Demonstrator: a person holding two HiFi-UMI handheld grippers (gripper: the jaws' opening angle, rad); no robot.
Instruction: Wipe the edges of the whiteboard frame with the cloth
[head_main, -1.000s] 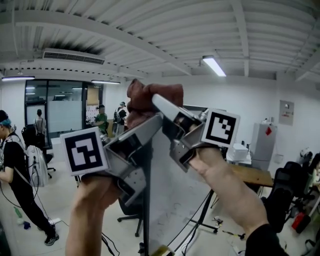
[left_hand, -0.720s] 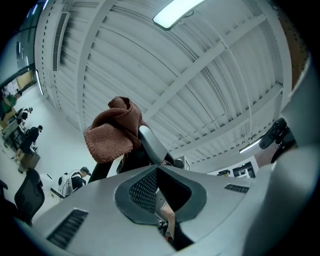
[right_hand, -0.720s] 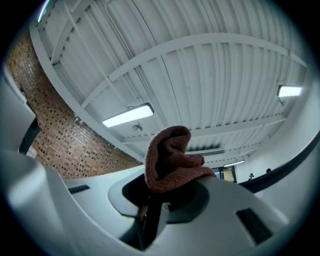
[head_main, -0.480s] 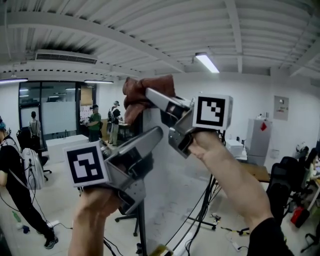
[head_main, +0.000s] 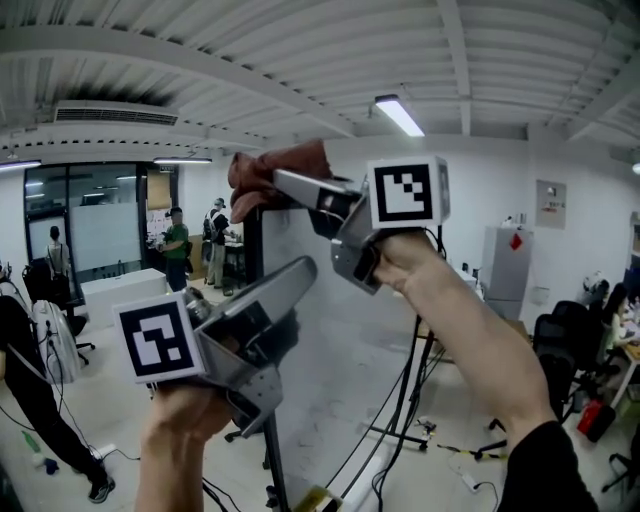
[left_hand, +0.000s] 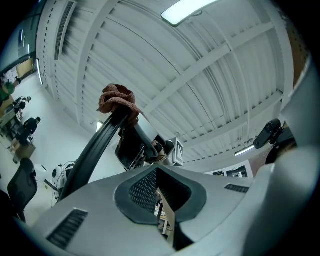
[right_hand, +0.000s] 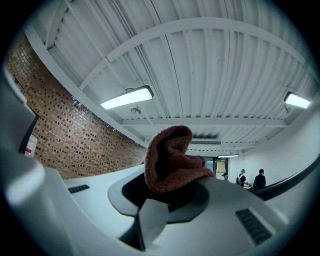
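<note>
The whiteboard (head_main: 330, 390) stands almost edge-on, its black frame (head_main: 254, 262) running upright. A reddish-brown cloth (head_main: 270, 172) sits at the frame's top corner, with my right gripper (head_main: 286, 183) shut on it. From the right gripper view the cloth (right_hand: 170, 155) bulges out of the jaws of the right gripper (right_hand: 167, 192), and the frame (right_hand: 296, 179) shows as a dark bar at the right. My left gripper (head_main: 303, 268) is lower, in front of the board face, jaws shut with nothing seen between them. The left gripper view looks up the frame (left_hand: 94, 150) to the cloth (left_hand: 117, 101), over the left gripper (left_hand: 157, 171).
People (head_main: 176, 243) stand at the back left near a glass partition. The board's stand legs (head_main: 400, 440) and cables lie on the floor. Office chairs (head_main: 555, 350) and a tall white cabinet (head_main: 502, 265) are at the right.
The right gripper has carried the cloth up and left along the top of the frame. The left gripper has dropped lower and apart from the right one.
</note>
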